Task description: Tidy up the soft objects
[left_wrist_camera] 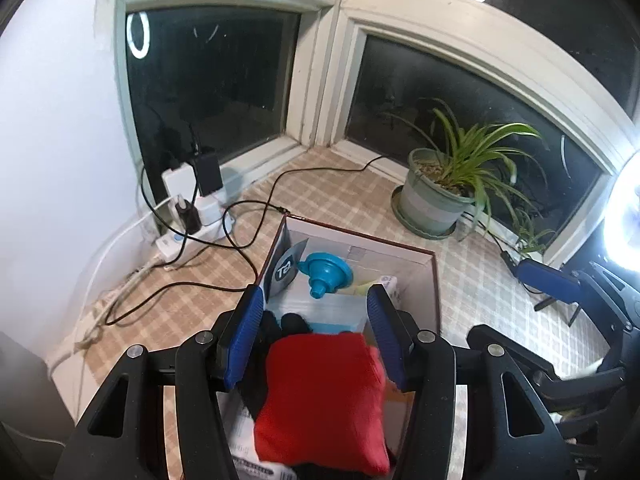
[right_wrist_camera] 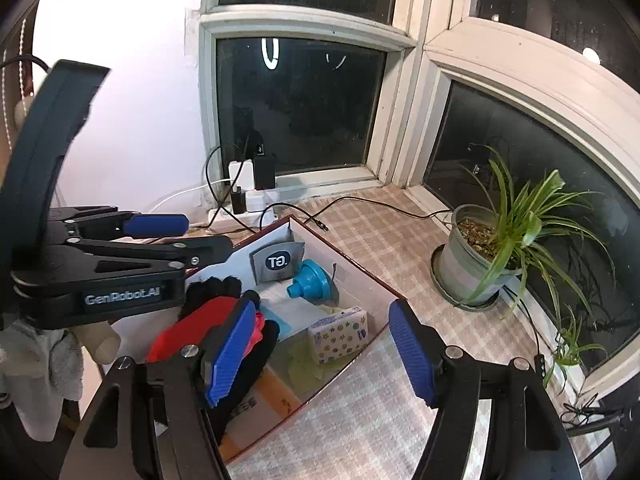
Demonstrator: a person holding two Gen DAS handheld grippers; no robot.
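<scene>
A red and black glove (left_wrist_camera: 324, 400) lies at the near end of the open cardboard box (left_wrist_camera: 434, 280). My left gripper (left_wrist_camera: 314, 296) hovers over it, open, its blue pads standing clear of the fabric on both sides. In the right wrist view the same glove (right_wrist_camera: 192, 328) rests in the box (right_wrist_camera: 360, 276) beneath the left gripper (right_wrist_camera: 208, 234). My right gripper (right_wrist_camera: 323, 306) is open over the box's near right side with nothing between its pads. A patterned tissue pack (right_wrist_camera: 338, 334) lies in the box below it.
The box also holds a teal funnel (right_wrist_camera: 314, 282), a grey sachet (right_wrist_camera: 278, 262) and blue paper. A potted plant (right_wrist_camera: 476, 264) stands to the right on the checked cloth. A power strip with chargers (left_wrist_camera: 192, 204) and black cables sit at the back left. A bright ring lamp (left_wrist_camera: 628, 216) is at the right.
</scene>
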